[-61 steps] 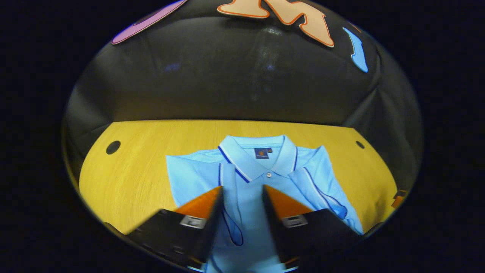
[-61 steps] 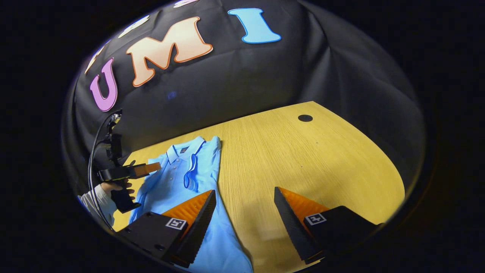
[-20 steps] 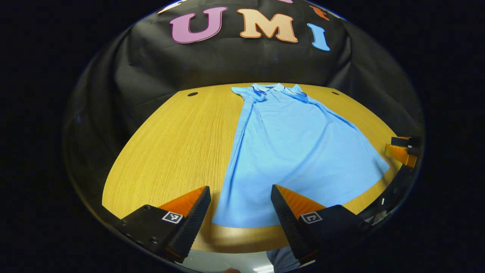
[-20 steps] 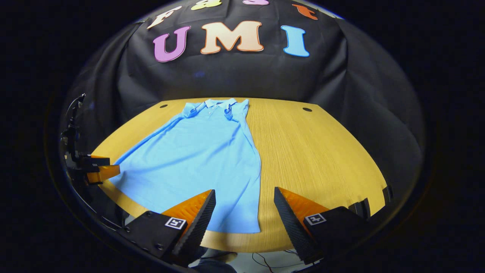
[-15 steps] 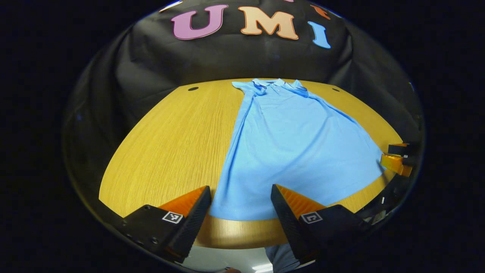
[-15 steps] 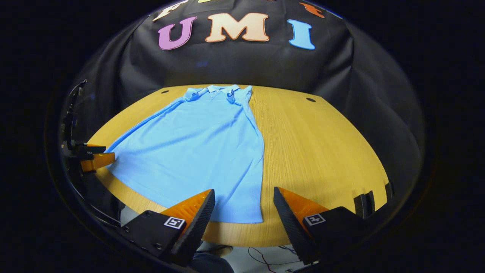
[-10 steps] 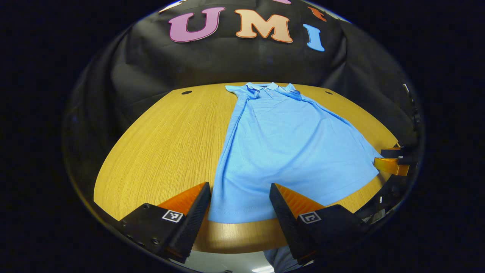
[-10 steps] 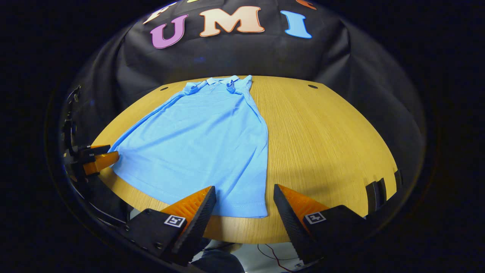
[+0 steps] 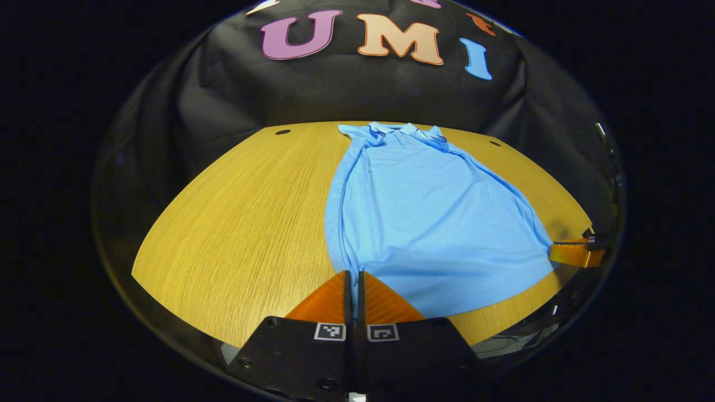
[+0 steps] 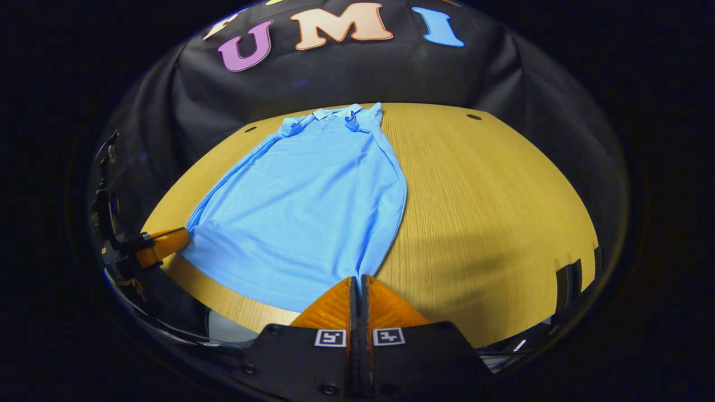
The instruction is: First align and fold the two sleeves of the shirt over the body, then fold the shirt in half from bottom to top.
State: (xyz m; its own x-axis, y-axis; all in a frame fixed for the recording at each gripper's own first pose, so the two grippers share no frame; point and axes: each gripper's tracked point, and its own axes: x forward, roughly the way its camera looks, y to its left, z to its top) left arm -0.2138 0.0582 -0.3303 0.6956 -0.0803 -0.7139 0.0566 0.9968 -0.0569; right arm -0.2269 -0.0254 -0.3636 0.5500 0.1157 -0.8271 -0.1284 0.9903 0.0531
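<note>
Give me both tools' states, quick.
Left tool: closed on the shirt's bottom hem, left corner.
Right tool: closed on the hem's right corner.

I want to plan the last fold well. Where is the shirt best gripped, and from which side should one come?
Grip the shirt at the two corners of its bottom hem, coming from the near table edge. The hem lies nearest that edge and the collar points away. The left gripper and right gripper look shut on those corners already.
</note>
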